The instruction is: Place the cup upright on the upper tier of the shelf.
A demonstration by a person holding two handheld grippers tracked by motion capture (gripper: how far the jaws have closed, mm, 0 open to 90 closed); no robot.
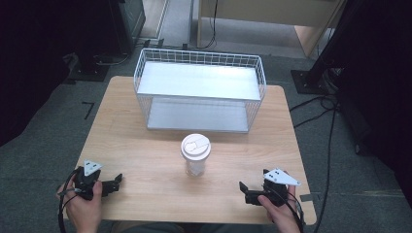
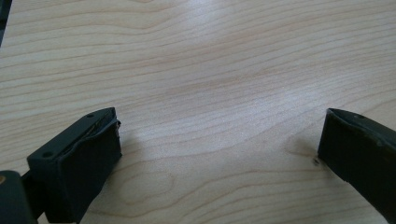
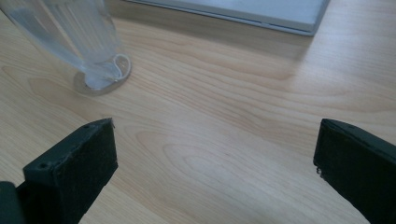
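High view has your left gripper (image 1: 115, 181) and right gripper (image 1: 244, 190) low at the table's (image 1: 145, 160) near corners, both with jaws spread wide over bare wood and gripping nothing. The clear lidded cup (image 1: 196, 154) stands upright between them at mid-table, just in front of the white wire basket (image 1: 200, 90). In your right gripper view the cup's base sits ahead, upper left.

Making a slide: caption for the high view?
Clear lidded cup upright on table before wire rack; both grippers open, apart from it.
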